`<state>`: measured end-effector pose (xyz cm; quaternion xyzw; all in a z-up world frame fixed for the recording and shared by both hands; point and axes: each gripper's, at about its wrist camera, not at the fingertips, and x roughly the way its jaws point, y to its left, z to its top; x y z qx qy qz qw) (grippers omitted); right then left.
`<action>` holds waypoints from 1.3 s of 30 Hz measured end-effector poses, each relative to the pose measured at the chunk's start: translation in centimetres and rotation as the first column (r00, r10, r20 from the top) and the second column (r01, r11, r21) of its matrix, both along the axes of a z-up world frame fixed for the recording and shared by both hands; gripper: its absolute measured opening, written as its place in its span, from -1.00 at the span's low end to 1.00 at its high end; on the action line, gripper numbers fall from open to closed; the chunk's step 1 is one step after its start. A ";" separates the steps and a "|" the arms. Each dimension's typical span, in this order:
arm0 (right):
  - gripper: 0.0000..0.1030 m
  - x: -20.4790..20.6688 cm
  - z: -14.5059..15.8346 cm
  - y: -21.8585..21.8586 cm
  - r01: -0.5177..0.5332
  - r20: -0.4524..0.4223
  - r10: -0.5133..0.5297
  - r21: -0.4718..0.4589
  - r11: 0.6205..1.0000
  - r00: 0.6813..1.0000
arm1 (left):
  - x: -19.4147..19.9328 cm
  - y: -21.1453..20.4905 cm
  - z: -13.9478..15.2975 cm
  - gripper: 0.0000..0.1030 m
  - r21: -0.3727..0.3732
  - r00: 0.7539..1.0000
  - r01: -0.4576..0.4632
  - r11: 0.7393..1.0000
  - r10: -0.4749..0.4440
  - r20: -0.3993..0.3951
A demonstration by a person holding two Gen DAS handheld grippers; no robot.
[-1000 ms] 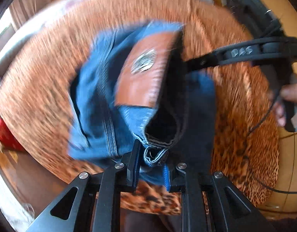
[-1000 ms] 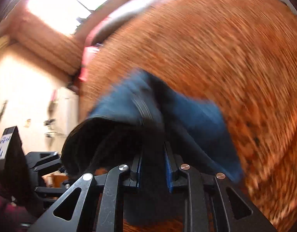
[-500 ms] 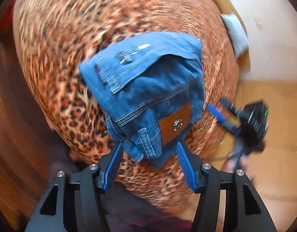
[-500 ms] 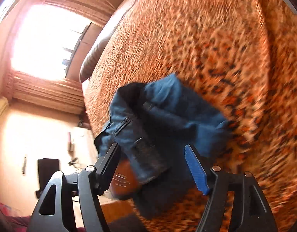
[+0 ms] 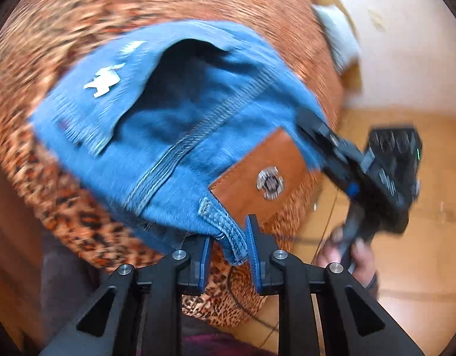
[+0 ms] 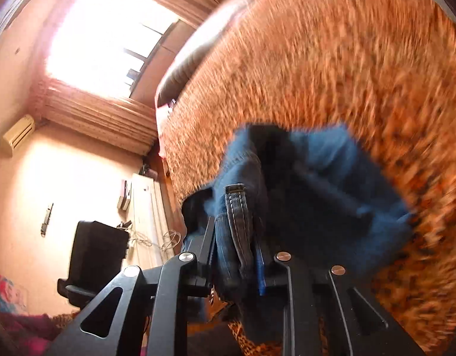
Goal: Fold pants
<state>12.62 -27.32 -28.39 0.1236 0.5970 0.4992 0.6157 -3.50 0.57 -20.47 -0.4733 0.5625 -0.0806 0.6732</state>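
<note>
Both claws went from spread apart half a second ago to clamped: left claw (image 5: 228, 250) pinches the waistband of the jeans (image 5: 180, 124), right claw (image 6: 235, 255) grips the belt-loop edge. Jeans lie bunched on the leopard-print bed (image 5: 79, 219). Best lift both corners evenly, keep tension. Wooden floor (image 5: 406, 281), bright window (image 6: 109, 38).

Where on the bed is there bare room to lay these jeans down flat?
Bare leopard-print bedspread stretches beyond the jeans, toward the headboard end. The near edge is crowded: left gripper and right gripper both hold the waistband there.
</note>
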 end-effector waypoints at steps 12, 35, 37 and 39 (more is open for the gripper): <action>0.06 1.1 -4.2 -3.5 0.098 0.151 -0.049 -0.338 0.936 0.987 | -1.2 0.3 0.9 -0.05 0.190 0.993 0.117 0.975 -0.115 -0.020; -0.01 1.3 -1.7 4.6 0.062 0.168 -0.038 -0.144 0.988 0.985 | 1.3 1.3 1.1 -0.10 0.453 0.999 0.033 0.891 -0.039 0.004; -0.01 0.7 -1.8 3.9 0.072 0.147 -0.052 -0.134 0.988 0.988 | 2.1 -0.3 1.2 -0.08 0.522 0.997 0.073 0.850 -0.077 -0.014; -0.01 -0.2 -2.7 2.9 0.089 0.140 -0.068 -0.151 0.984 0.988 | 2.8 -1.6 0.1 -0.09 0.547 0.991 0.133 0.826 -0.116 -0.065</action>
